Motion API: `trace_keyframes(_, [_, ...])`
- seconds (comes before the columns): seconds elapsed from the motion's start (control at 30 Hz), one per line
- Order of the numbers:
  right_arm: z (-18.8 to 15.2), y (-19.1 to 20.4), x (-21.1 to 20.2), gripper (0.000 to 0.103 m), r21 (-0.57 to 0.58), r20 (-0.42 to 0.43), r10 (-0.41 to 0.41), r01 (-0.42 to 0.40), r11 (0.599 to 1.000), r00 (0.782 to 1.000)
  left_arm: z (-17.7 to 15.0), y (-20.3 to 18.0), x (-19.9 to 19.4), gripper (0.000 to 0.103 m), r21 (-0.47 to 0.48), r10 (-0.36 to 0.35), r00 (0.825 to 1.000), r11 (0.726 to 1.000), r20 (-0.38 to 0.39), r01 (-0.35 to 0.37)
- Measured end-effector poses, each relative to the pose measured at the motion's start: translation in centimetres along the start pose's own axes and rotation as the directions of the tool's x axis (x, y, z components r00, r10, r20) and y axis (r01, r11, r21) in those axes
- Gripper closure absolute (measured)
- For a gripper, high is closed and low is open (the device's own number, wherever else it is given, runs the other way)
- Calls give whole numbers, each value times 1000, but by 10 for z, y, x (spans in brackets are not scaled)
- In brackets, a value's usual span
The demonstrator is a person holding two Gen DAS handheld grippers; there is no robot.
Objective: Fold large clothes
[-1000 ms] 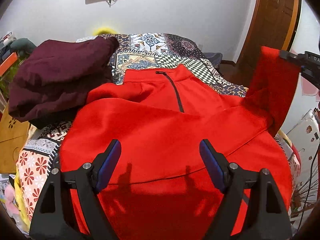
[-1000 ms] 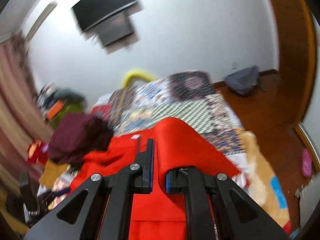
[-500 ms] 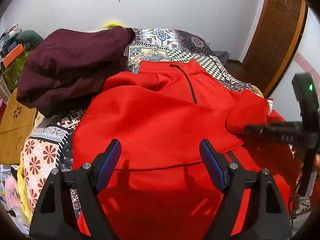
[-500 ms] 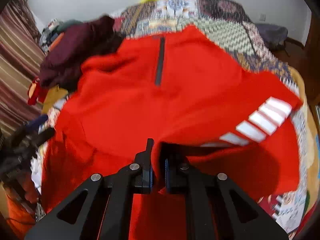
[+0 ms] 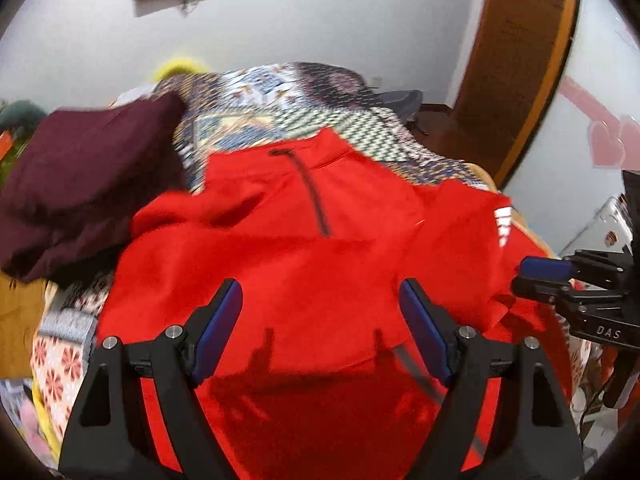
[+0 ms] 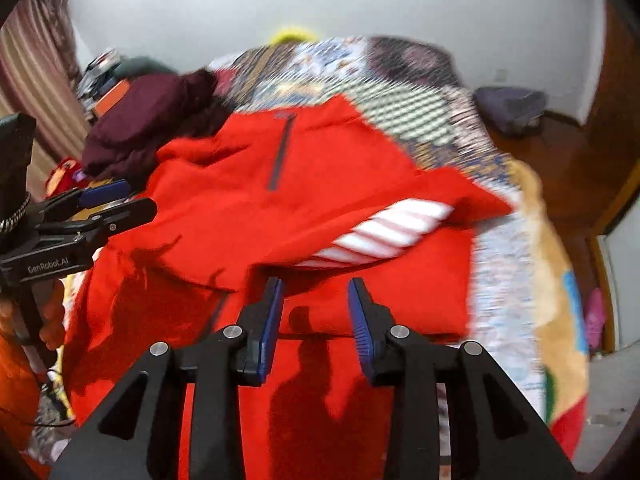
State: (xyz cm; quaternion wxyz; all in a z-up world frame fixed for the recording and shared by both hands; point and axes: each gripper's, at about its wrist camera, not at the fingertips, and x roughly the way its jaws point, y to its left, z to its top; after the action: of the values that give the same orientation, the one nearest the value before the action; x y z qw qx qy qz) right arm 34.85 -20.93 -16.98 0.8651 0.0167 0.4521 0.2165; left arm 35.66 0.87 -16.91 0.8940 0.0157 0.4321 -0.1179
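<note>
A large red zip-neck top (image 5: 304, 264) lies spread on the bed, collar at the far end; it also shows in the right wrist view (image 6: 248, 208). Its right sleeve with white stripes (image 6: 384, 232) lies folded across the body. My left gripper (image 5: 320, 332) is open and empty above the lower body of the top. My right gripper (image 6: 316, 312) is open and empty just behind the folded sleeve. It also shows at the right edge of the left wrist view (image 5: 540, 276).
A dark maroon garment (image 5: 84, 184) is heaped at the left of the bed beside the red top. The patterned bedspread (image 5: 280, 108) shows beyond the collar. A wooden door (image 5: 516, 64) stands at the right, and a grey bag (image 6: 508, 104) lies on the floor.
My right gripper carried the red sleeve inward across the top, laid it down and opened. My left gripper stayed open over the lower body.
</note>
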Motion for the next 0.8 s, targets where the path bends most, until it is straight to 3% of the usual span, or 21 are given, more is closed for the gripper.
trace_keyframes(0.2, [-5, -50, -27, 72, 129, 79, -91, 81, 988, 993, 38, -44, 18, 23, 85, -81, 997, 993, -14, 82])
trace_keyframes(0.4, [-15, -90, -28, 71, 260, 72, -138, 115, 959, 988, 64, -97, 43, 23, 154, -158, 985, 974, -63, 166])
trace_keyframes(0.53, [-23, -102, -25, 71, 293, 55, -133, 111, 950, 990, 73, -131, 67, 23, 174, -196, 974, 961, -116, 215])
trace_keyframes(0.7, [-23, -101, -19, 70, 265, 50, -138, 120, 957, 989, 73, -159, 105, 23, 200, -189, 965, 954, -184, 225])
trace_keyframes(0.77, [-23, -100, -19, 70, 252, 45, -129, 114, 961, 991, 72, -166, 118, 31, 214, -168, 966, 954, -195, 209])
trace_keyframes(0.8, [-22, -100, -18, 70, 246, 42, -122, 108, 963, 992, 71, -168, 127, 40, 212, -157, 965, 956, -208, 201])
